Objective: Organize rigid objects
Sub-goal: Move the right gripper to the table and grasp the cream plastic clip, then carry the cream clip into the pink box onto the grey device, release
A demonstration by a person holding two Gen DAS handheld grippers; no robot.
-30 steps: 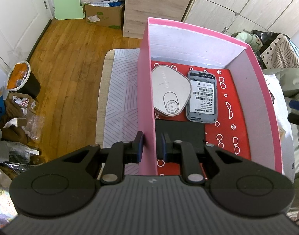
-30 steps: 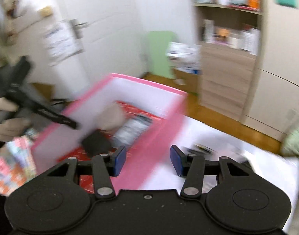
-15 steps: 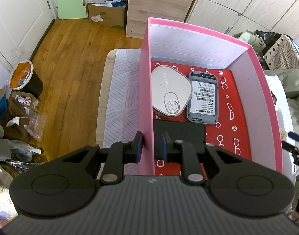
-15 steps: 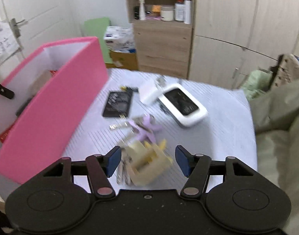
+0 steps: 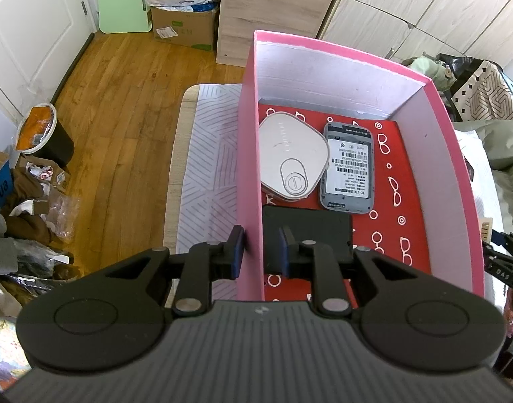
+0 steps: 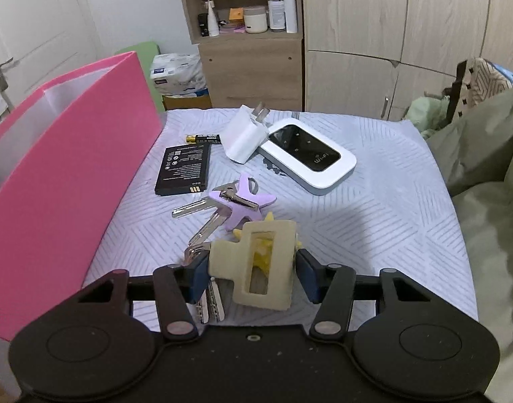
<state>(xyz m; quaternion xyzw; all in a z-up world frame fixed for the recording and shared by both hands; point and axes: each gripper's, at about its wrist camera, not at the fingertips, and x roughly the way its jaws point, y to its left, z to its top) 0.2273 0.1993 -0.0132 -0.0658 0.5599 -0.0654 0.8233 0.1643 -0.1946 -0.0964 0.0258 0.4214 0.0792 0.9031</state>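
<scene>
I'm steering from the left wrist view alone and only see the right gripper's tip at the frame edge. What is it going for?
Observer: The right gripper has a beige fob on a bunch of keys between its pads. The jaws are closing, and the pads look to be touching the fob's sides.
Operator: What else lies outside the box?
Observer: On the cloth beside the pink box are a black battery, a white charger, a white Wi-Fi router and a purple star fob.
Operator: Anything small I might miss?
Observer: An AA cell lies just behind the black battery.
</scene>
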